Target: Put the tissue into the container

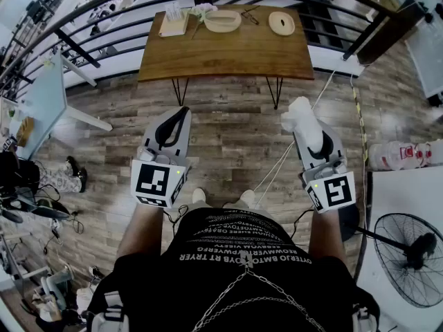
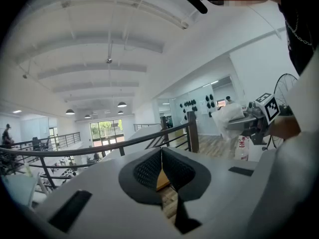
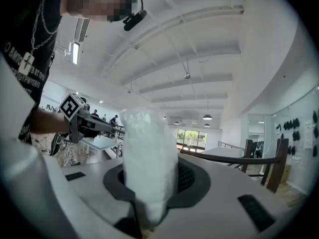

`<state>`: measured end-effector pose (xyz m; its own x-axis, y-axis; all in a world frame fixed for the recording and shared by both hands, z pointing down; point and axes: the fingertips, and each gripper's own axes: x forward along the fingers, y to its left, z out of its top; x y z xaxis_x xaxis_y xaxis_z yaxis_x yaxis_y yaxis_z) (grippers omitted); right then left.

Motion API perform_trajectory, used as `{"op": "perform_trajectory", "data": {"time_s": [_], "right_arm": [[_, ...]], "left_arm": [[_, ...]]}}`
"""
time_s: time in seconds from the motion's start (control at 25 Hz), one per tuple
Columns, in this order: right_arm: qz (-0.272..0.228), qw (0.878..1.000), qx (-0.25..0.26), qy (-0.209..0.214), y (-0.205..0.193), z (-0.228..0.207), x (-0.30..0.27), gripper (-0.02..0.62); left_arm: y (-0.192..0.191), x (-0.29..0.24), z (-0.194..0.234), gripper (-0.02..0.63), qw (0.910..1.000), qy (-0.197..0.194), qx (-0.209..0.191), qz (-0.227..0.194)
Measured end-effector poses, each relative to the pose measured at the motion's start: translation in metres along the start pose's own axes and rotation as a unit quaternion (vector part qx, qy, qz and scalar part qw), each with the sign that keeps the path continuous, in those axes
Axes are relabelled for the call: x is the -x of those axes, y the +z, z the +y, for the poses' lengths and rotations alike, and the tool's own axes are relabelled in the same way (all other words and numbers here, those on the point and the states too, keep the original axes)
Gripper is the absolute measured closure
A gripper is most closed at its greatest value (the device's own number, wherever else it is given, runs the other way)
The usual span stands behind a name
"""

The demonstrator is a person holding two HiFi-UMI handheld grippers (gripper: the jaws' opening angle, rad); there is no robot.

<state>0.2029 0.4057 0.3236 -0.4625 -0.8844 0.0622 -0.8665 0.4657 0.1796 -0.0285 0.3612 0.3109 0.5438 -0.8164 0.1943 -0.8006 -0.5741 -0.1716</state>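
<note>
Right gripper [image 3: 152,183] clamped on tissue [image 3: 148,143]; left gripper [image 2: 160,171] closed, empty; container [image 1: 223,21] well apart on bench [image 1: 228,57]; risk: limp tissue slips or catches the rim.

Count: 2 grippers, left gripper [image 1: 180,112] and right gripper [image 1: 302,116]; 1 tissue [image 1: 308,131]; 1 wooden table [image 1: 228,55]; 1 floor fan [image 1: 410,245].

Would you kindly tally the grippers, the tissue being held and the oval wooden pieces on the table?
Grippers: 2 (left gripper, right gripper)
Tissue, held in the right gripper: 1
Oval wooden pieces on the table: 2 (container, flat oval piece)
Total: 5
</note>
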Motion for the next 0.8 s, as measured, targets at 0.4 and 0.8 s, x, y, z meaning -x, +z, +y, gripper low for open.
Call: {"op": "perform_trajectory", "data": {"time_s": [0.4, 0.8], "right_arm": [[0.020, 1.000, -0.009, -0.005, 0.014, 0.115, -0.004, 0.477], [0.026, 0.999, -0.032, -0.021, 0.038, 0.195, -0.013, 0.476]], "left_arm": [[-0.046, 0.113, 0.055, 0.578, 0.9997, 0.013, 0.019, 0.001], [-0.095, 0.192, 0.123, 0.577, 0.9982, 0.022, 0.055, 0.003]]}}
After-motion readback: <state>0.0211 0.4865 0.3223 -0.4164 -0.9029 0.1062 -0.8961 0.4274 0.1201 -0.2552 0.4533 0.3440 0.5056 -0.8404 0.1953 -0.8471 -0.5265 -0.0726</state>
